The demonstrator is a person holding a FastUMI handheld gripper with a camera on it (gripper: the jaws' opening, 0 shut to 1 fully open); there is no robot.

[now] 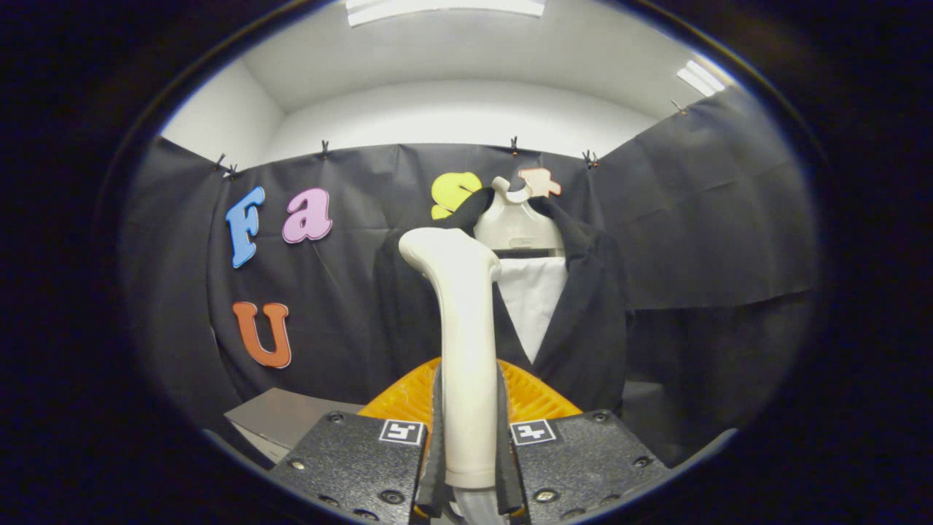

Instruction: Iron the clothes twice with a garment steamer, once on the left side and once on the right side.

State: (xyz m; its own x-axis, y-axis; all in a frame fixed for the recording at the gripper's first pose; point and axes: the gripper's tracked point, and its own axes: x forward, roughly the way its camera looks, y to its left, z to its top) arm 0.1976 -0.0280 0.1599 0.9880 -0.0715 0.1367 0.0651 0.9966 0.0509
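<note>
One hand-held gripper [468, 452] clamps one garment steamer [461, 343] upright; its handle hides part of one dark jacket [583, 306] hanging beyond.

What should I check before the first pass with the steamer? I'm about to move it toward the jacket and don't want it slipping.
1. Grip: both fingers press on the handle of the steamer, gripper shut on it. Ok.
2. Steamer upright, head on top: ok.
3. Jacket hangs on its hanger beyond the steamer, front open over a white shirt: ok.
4. Steamer head touching the cloth: cannot tell; it overlaps one side of the jacket.
5. Steam coming out: cannot tell.
6. Hose below the handle, free or snagged: cannot tell.
</note>
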